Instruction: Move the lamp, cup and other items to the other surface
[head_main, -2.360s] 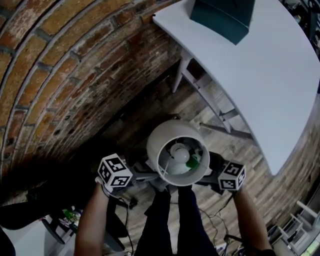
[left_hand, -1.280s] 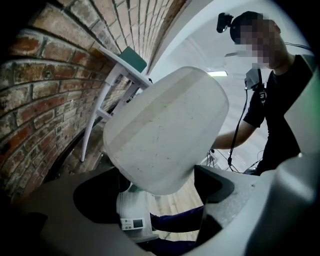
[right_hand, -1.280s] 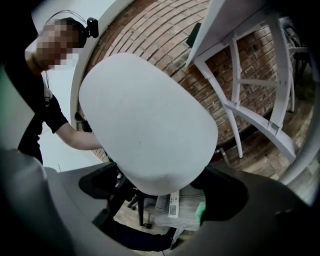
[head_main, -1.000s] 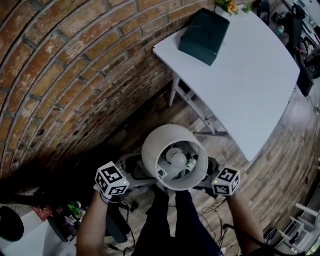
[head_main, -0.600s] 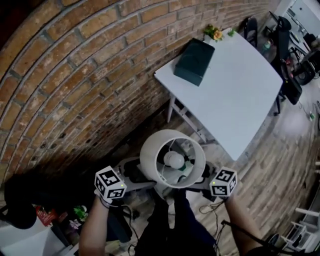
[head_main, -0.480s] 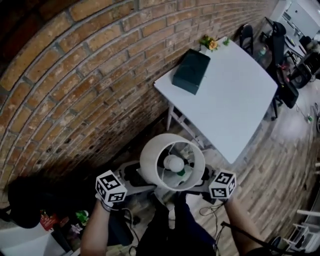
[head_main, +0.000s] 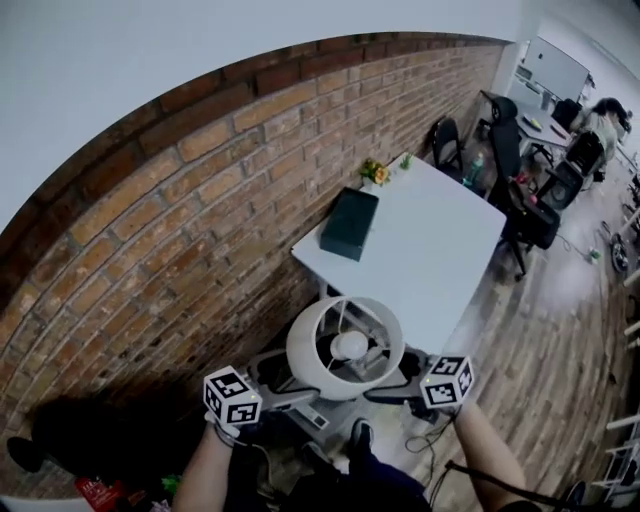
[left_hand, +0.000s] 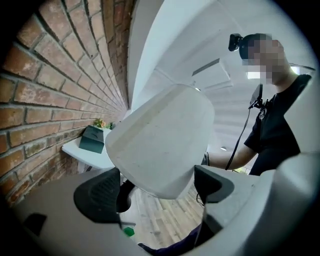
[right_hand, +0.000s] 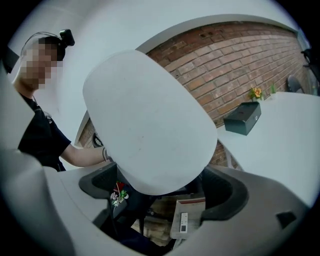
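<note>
Lamp (head_main: 312, 352) pinched from both sides by left tool (left_hand: 156, 189) and right tool (right_hand: 162, 189); its tag (right_hand: 189, 220) unreadable.

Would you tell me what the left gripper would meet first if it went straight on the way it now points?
The lamp: its white shade sits right ahead of the left gripper, between its jaws, so it would press into that at once. Beyond it, probably the person's forearm.

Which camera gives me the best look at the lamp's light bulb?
The head view: it looks down into the lamp onto the bulb. Both gripper views show only the shade from outside, which hides the bulb.
</note>
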